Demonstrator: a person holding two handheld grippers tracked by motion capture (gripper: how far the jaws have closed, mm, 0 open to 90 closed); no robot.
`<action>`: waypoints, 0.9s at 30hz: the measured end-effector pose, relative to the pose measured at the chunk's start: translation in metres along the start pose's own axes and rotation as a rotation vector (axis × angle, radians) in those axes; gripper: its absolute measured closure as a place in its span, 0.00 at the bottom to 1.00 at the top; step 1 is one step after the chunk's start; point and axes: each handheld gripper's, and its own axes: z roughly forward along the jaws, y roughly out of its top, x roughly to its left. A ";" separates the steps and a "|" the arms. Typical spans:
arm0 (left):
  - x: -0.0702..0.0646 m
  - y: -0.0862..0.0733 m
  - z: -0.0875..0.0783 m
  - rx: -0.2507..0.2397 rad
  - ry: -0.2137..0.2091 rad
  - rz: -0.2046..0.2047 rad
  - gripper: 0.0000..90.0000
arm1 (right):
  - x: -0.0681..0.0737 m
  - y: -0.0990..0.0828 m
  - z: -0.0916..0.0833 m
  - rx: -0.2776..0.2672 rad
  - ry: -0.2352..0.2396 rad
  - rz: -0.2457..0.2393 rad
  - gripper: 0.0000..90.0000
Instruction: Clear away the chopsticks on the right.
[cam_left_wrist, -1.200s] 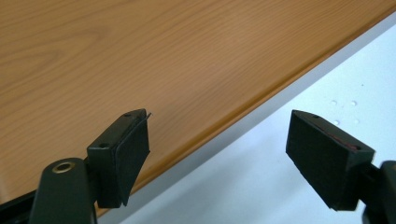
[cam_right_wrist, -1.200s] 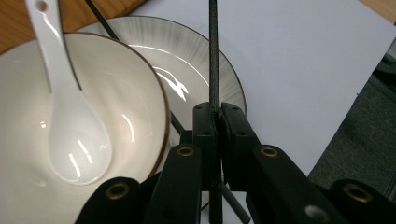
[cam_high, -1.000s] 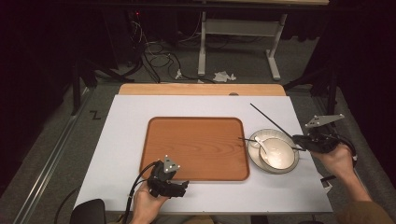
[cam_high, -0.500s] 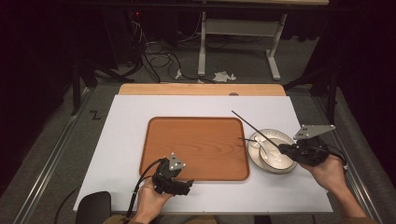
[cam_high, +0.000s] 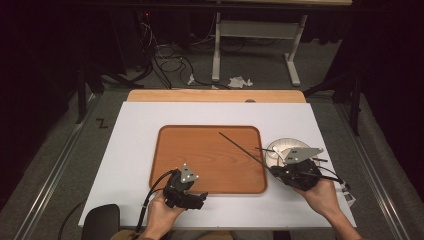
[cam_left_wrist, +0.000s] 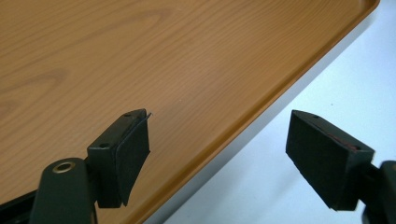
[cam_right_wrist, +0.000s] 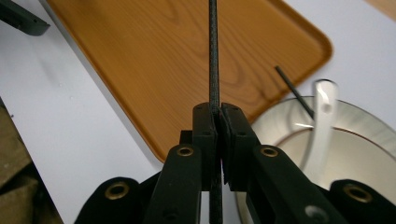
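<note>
From above, the right hand-held gripper (cam_high: 272, 171) sits at the right edge of the wooden tray (cam_high: 172, 165) on the white table (cam_high: 130, 150), just in front of the plate (cam_high: 276, 146). It pinches a thin black chopstick (cam_high: 240, 147), which slants up and to the left over the tray. The left hand-held gripper (cam_high: 200, 196) rests at the tray's near edge, its jaws hard to read from here.

The left gripper view shows the left hand-held gripper (cam_left_wrist: 219, 154) spread wide with nothing between the jaws, one jaw over the tray (cam_left_wrist: 140, 60) and the other over the table (cam_left_wrist: 355, 70).

In the right gripper view, the right hand-held gripper (cam_right_wrist: 217, 122) is pressed together on the chopstick (cam_right_wrist: 214, 51), which runs straight ahead above the tray (cam_right_wrist: 154, 56). To its right lies the plate (cam_right_wrist: 369, 126), holding a white spoon (cam_right_wrist: 322, 126) and a second black chopstick (cam_right_wrist: 294, 91).
</note>
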 end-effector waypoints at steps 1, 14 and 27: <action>-0.001 0.000 0.000 0.001 -0.001 0.002 0.24 | 0.001 0.001 0.004 -0.002 0.007 0.003 0.96; -0.001 0.001 0.002 0.004 -0.005 0.009 0.24 | 0.014 0.008 0.063 0.127 -0.033 0.026 0.96; -0.002 0.001 0.002 0.009 0.002 0.011 0.24 | 0.018 0.003 0.095 0.236 -0.039 0.020 0.95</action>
